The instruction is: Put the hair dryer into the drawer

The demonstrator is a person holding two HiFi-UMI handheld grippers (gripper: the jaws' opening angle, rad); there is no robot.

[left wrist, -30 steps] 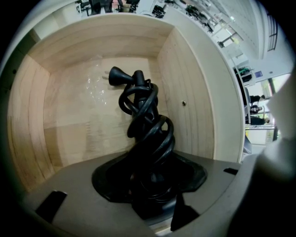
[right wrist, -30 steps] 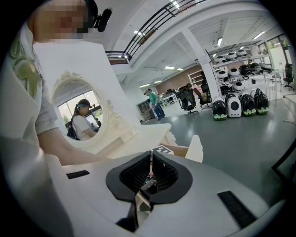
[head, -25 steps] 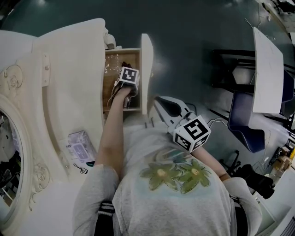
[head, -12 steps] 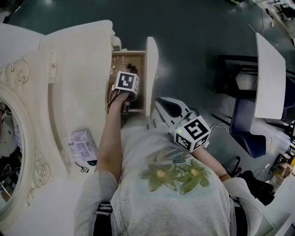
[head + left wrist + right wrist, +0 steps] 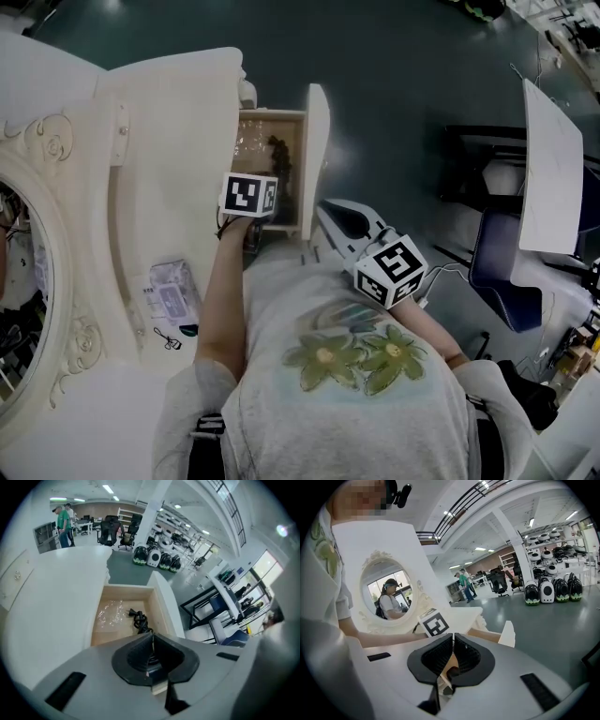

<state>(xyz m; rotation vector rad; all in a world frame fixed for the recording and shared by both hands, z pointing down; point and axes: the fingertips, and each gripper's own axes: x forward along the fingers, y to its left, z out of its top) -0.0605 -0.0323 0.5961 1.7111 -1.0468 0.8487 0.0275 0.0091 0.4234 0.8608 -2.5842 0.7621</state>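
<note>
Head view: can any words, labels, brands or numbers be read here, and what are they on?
No text is readable.
Packet on the dressing table: print too small and blurred.
Left cube and right cube: black-and-white square patterns, no letters.

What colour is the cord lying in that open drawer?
The cord is black; left gripper view shows it best.

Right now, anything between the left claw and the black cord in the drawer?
Nothing visible. The drawer is pulled open, and the black cord lies uncovered in it beside clear plastic wrap. The left claw, just closed and empty, hangs above the drawer's near end.
</note>
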